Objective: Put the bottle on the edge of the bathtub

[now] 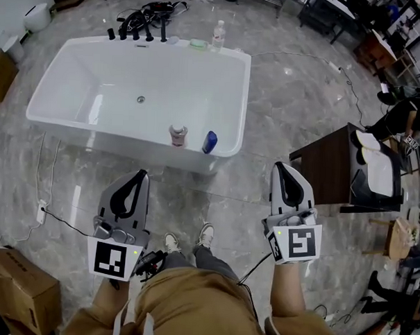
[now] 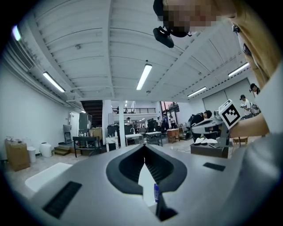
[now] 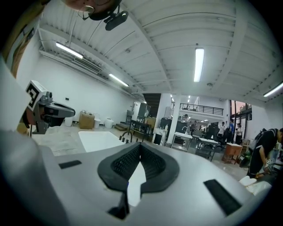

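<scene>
Empty-handed: my left gripper (image 1: 141, 174) and right gripper (image 1: 279, 166), fingers pressed together on nothing.
Head view shows me the blue plastic bottle (image 1: 210, 142) whole on the white bathtub's (image 1: 114, 142) near rim.

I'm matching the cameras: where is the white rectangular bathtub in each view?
Head view: white rectangular bathtub at upper centre.
Left gripper view: bathtub at lower left.
Right gripper view: bathtub left of centre.
Shared landmark: brown cardboard box near the wall.

Workshop hall: strip lights (image 2: 144, 76), workbenches (image 3: 207, 145), cables (image 1: 150, 15), freestanding bathtub (image 1: 186, 79).
</scene>
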Demonstrator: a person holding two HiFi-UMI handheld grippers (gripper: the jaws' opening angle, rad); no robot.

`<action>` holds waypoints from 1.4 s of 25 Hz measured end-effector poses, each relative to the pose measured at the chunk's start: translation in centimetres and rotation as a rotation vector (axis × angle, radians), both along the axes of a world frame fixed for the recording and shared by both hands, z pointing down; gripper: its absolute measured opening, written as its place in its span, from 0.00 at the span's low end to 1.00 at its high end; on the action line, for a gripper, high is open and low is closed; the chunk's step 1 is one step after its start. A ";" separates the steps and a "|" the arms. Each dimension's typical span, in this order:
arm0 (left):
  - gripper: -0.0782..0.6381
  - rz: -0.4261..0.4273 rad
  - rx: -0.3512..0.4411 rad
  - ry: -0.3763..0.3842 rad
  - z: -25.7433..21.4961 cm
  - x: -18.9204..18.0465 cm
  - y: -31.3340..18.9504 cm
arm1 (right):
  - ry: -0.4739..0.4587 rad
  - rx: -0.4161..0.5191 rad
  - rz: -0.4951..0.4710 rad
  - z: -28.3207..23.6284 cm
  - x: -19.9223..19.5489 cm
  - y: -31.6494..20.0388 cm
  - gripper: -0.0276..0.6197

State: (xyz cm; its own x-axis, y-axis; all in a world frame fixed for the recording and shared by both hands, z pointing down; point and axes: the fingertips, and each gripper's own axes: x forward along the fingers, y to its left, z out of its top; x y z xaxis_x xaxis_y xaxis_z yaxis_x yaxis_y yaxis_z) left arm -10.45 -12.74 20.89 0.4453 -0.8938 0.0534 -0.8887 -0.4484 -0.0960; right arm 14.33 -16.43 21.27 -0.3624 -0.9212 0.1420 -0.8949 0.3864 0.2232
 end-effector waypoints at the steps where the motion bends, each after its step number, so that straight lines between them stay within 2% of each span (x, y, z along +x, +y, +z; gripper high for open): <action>1: 0.12 -0.004 0.012 0.003 -0.5 -0.2 0.2 | -0.003 0.008 0.001 -0.6 0.1 0.5 0.05; 5: 0.12 -0.013 0.085 0.009 -2.5 -1.1 0.8 | -0.013 0.042 0.004 -3.0 0.4 2.6 0.05; 14: 0.12 -0.028 0.119 0.010 -4.6 -2.3 2.9 | -0.010 0.091 0.015 -5.8 1.6 5.7 0.05; 20: 0.12 -0.037 0.118 0.018 -4.8 -3.3 3.7 | 0.005 0.095 0.023 -6.0 1.4 6.6 0.05; 35: 0.12 -0.003 0.116 0.015 -4.1 -2.3 3.8 | 0.038 0.097 0.056 -5.7 2.0 8.3 0.05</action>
